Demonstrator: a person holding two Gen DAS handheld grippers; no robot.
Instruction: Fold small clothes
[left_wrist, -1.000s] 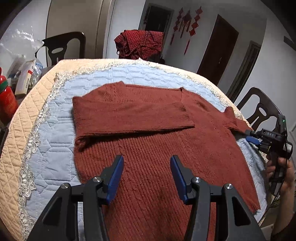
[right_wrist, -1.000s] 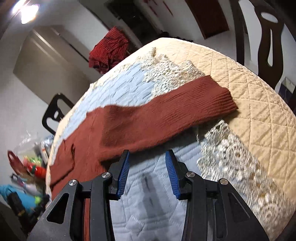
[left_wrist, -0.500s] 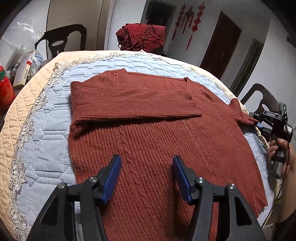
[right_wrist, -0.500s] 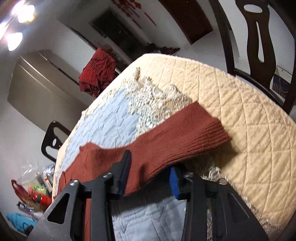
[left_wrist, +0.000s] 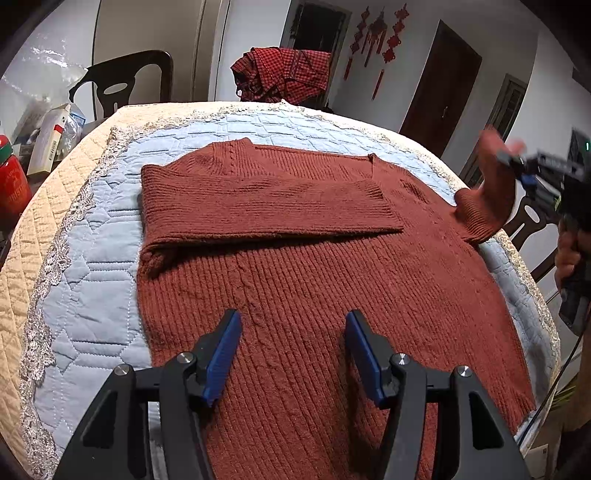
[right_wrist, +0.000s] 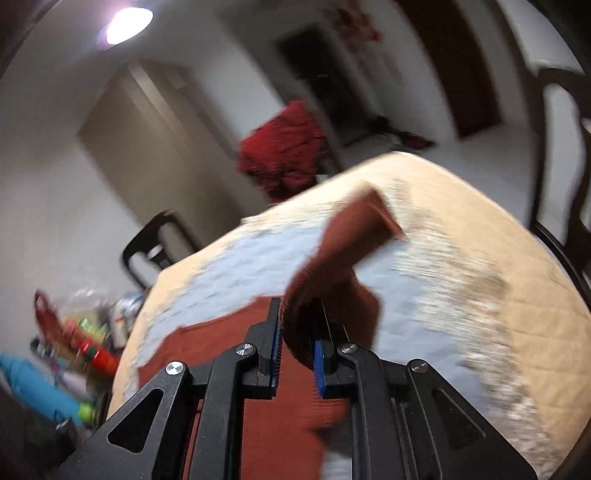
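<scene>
Left tool: the black two-finger left tool (left_wrist: 291, 349) with blue ribbed pads is hovering wide open over the lower body of the sweater, gripping nothing.
Right tool: the matching black right tool (right_wrist: 297, 349) is pinching the sweater's right sleeve, its blue pads drawn close with the knit bunched between them; in the left wrist view it is showing at the far right (left_wrist: 517, 166), motion-blurred, with the person's hand (left_wrist: 570, 254) wrapped around its handle.
Sweater: the rust-red rib-knit sweater (left_wrist: 314, 280) is lying flat on the surface, neckline pointing away from the left camera and hem towards it.
Left sleeve: the ribbed left sleeve (left_wrist: 266, 199) is lying folded across the chest, its cuff ending near the middle of the garment.
Right sleeve: the right sleeve (left_wrist: 487, 199) is hanging lifted off the cover from the closed pads, its ribbed cuff (right_wrist: 369, 218) trailing in the air; the right wrist view is blurred.
Surface: the round surface is wearing a quilted cover, pale blue in the centre (left_wrist: 92, 288), beige at the rim, with a silvery lace band between.
Surroundings: a red checked cloth (left_wrist: 284, 74) is draping over a chair beyond the far edge, and a dark wooden chair (left_wrist: 122, 85) is standing to the left.
</scene>
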